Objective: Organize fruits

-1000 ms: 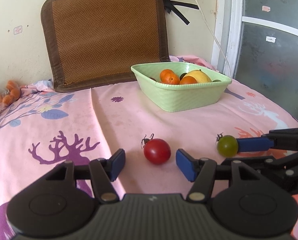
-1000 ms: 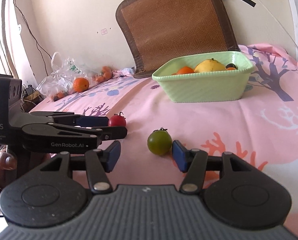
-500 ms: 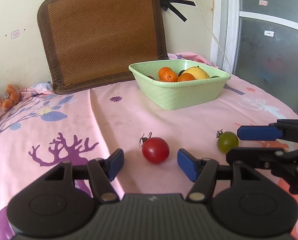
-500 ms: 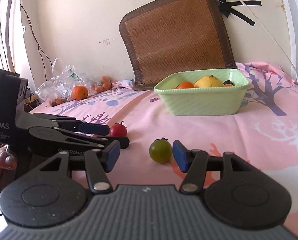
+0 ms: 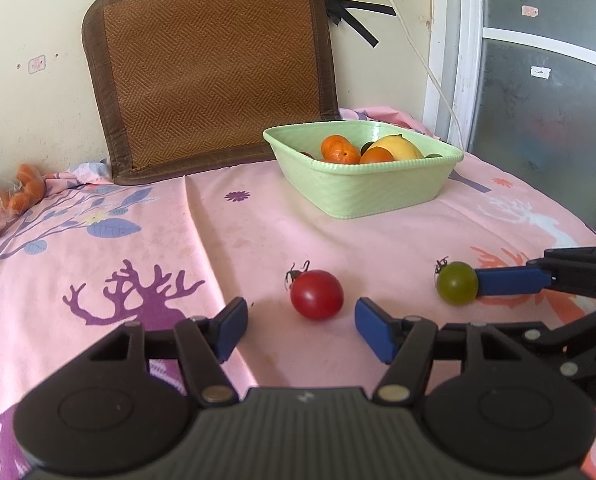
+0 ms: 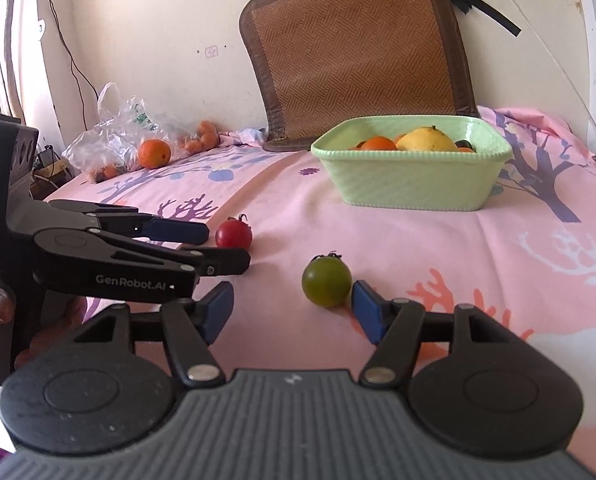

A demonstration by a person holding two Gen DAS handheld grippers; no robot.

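Two tomatoes lie on the pink surface (image 5: 258, 232) near the green bowl (image 5: 362, 196). The left tool (image 5: 300, 326) is wide, with the red tomato (image 5: 317, 294) just ahead. The right tool (image 6: 292, 308) has just opened wide; its pad touches the green tomato (image 6: 326, 282). A bump could make either roll away.

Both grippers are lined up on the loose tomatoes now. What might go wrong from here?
1. The green tomato sits off-centre against one finger of the open right gripper; closing may roll it away.
2. The red tomato lies just past the left gripper; closing now may miss it.
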